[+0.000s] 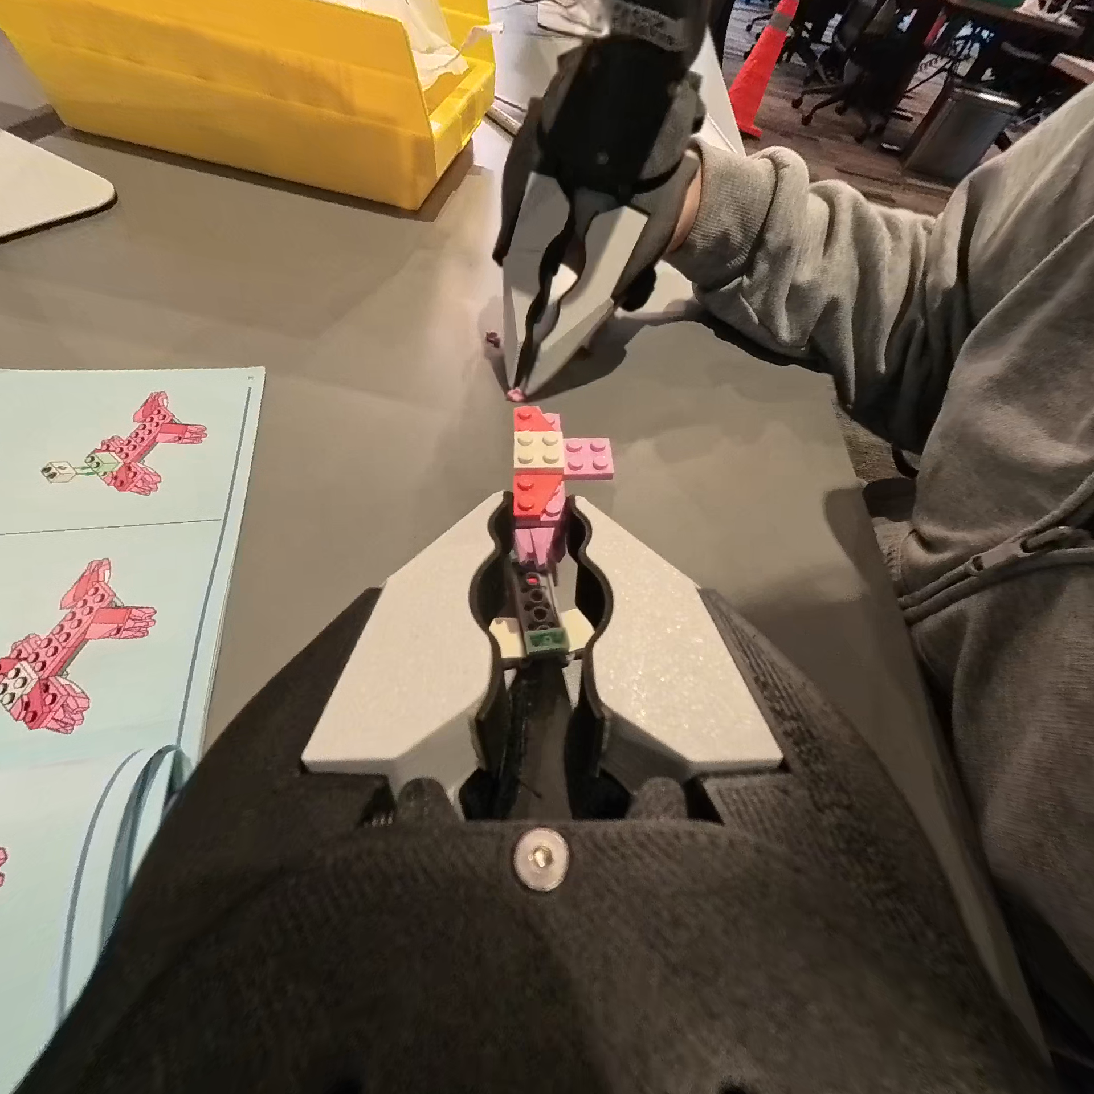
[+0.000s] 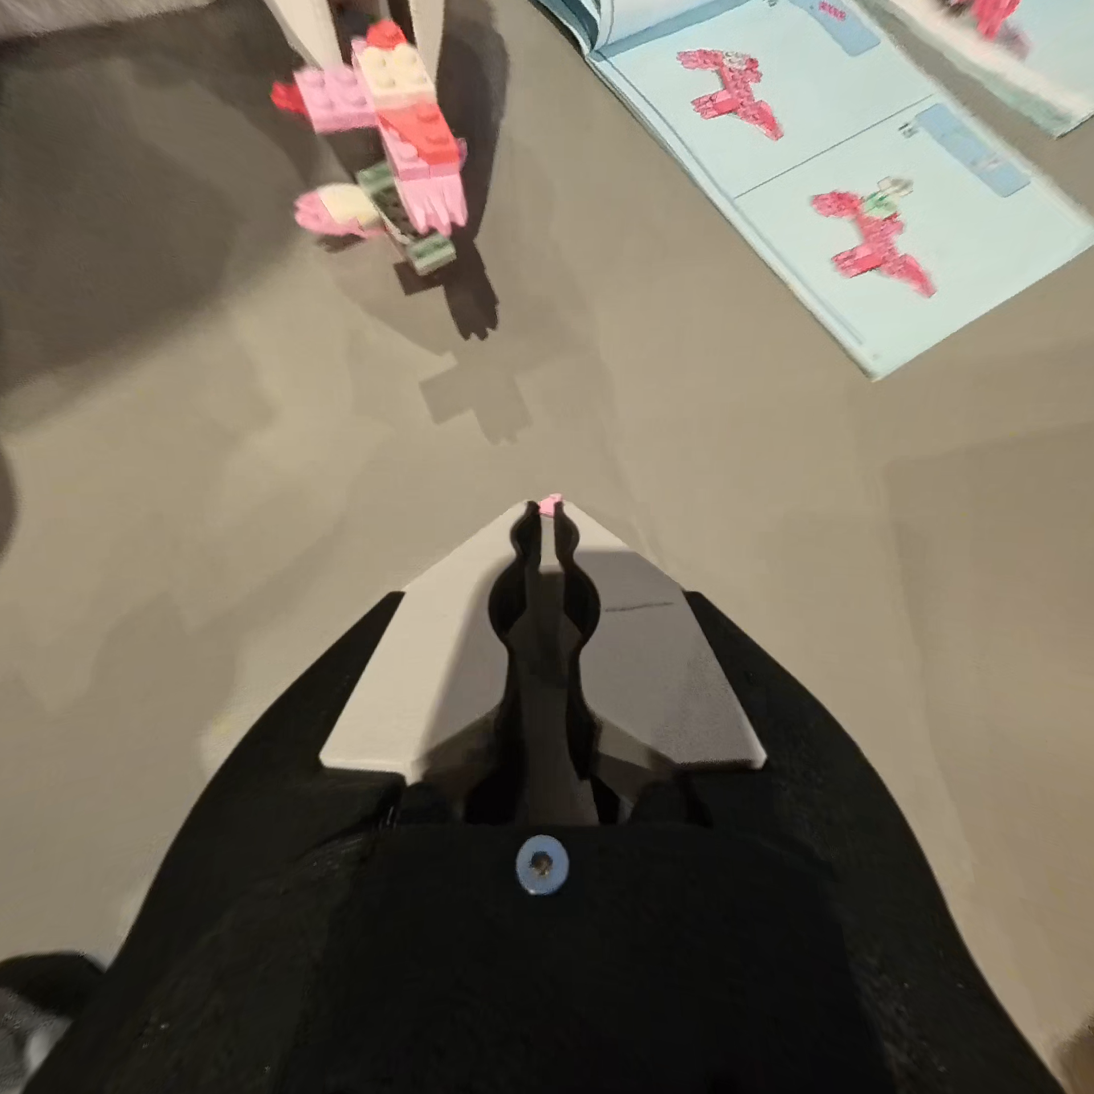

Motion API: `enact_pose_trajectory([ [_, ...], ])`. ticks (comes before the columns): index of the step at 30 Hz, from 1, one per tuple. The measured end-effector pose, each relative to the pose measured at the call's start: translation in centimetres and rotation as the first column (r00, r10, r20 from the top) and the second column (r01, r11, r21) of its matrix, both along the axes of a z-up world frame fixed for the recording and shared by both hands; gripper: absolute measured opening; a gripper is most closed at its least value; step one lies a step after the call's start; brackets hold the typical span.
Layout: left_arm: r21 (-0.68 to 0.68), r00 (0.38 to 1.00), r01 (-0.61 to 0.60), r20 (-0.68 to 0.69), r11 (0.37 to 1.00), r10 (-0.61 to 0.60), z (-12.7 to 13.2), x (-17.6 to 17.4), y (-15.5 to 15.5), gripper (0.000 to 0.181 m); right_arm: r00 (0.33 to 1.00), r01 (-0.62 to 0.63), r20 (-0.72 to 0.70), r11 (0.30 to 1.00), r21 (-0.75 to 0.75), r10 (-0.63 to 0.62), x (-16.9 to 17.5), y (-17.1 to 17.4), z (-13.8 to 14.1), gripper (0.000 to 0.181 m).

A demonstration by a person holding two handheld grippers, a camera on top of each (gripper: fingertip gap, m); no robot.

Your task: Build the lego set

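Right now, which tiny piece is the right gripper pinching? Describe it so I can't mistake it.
Start at the grey table, in front of the pink and red lego model held by the left gripper. Just beyond the model, the right gripper points down, tips closed on a tiny pink stud. A second, darker loose piece lies untouched farther back.

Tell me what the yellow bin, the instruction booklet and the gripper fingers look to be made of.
Yellow bin: likely rigid moulded plastic, semi-gloss, with a soft sheen on its smooth walls.
Instruction booklet: thin printed paper, slightly glossy; its lower pages curl.
Left gripper fingers: probably 3D-printed plastic, matte grey with a fine speckled grain.
Right gripper fingers: the same look.
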State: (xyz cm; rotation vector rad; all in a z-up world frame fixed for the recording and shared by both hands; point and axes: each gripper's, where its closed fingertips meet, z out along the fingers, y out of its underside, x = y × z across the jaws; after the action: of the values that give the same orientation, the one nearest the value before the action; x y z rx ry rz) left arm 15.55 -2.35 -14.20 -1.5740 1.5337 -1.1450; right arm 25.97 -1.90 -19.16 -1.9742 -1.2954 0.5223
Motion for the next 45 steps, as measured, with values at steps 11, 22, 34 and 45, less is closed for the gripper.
enact_pose_trajectory([
  [11, 0.015, 0.999, -0.019, 0.028, 1.000, 0.019, 0.9, -0.3, 0.3, 0.016, 0.740, -0.394, 0.640, 0.905, 0.163, 0.207, 1.0, 0.7, 0.4, 0.001],
  [22, 0.047, 1.000, -0.003, 0.029, 0.999, 0.002, 1.2, -0.2, -0.3, 0.016, 1.000, -0.005, 0.024, 0.989, -0.147, 0.008, -0.3, -0.1, -0.2, 0.016],
  [34, 0.049, 1.000, 0.002, 0.021, 0.999, -0.003, 1.1, -0.1, -0.4, 0.016, 0.998, 0.052, 0.049, 0.994, -0.094, -0.047, 0.2, 0.0, -0.3, 0.016],
  [45, 0.044, 1.000, 0.012, 0.010, 0.999, -0.013, 0.8, 0.0, -0.6, 0.016, 0.994, 0.112, 0.013, 0.990, -0.091, -0.111, 0.6, 0.4, -0.3, 0.004],
])
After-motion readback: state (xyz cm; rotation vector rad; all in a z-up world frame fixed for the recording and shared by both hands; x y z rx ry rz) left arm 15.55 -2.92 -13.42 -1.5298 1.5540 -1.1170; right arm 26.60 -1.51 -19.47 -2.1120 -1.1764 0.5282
